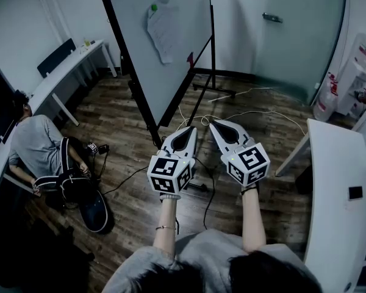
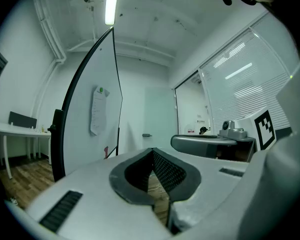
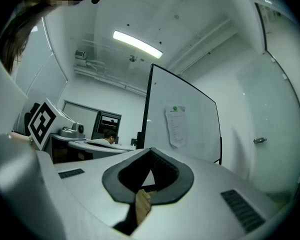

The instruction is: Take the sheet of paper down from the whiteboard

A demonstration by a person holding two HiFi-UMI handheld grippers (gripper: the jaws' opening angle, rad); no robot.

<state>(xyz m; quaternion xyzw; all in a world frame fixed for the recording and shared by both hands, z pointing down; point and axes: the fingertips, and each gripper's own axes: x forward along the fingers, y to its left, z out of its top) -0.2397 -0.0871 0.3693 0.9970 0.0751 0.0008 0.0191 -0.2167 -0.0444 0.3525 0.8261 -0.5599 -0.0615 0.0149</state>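
Head view, wood-plank floor [image 1: 122, 121], whiteboard [image 1: 152, 81] bearing sheet of paper [image 1: 163, 32], left claw [image 1: 191, 130] and right claw [image 1: 212, 123] clenched, empty.

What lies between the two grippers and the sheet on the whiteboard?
In the head view, only wooden floor crossed by loose cables and the whiteboard stand; the sheet of paper hangs unobstructed.

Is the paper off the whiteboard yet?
Not yet. Nothing looks done: the sheet of paper hangs on the whiteboard under a green magnet. In hand: nothing; the left tongs and right tongs are shut, empty and apart from the board. Left to do: go up to it, grip the paper, take it down.
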